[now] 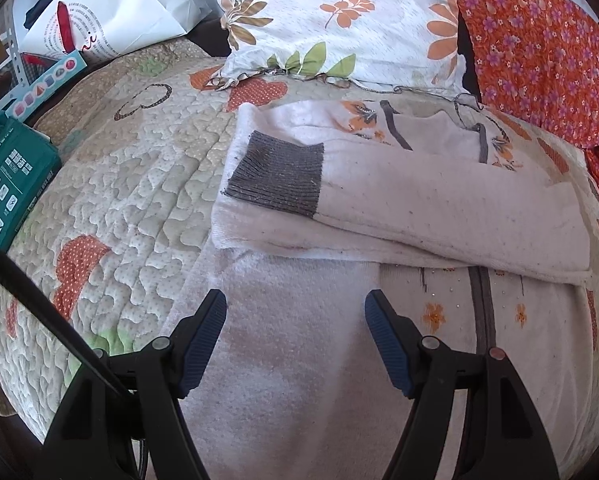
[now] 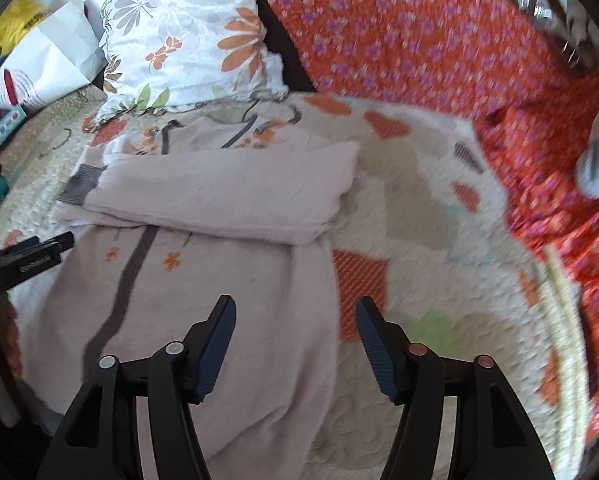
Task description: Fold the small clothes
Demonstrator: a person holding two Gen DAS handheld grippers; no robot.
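Roughly midway: both tools spread, gripping nothing. Left tool (image 1: 295, 320) hovers over the sweater (image 1: 299, 380) hem on the bed quilt (image 1: 119, 184); right tool (image 2: 295, 328) straddles its edge. Ahead, sleeves (image 1: 439, 208) already folded across; body fold left.

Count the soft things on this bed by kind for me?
Pale cardigan, partly folded: 1
Floral pillow: 1
Orange flowered cloth: 1
Quilted bedspread: 1
Total: 4
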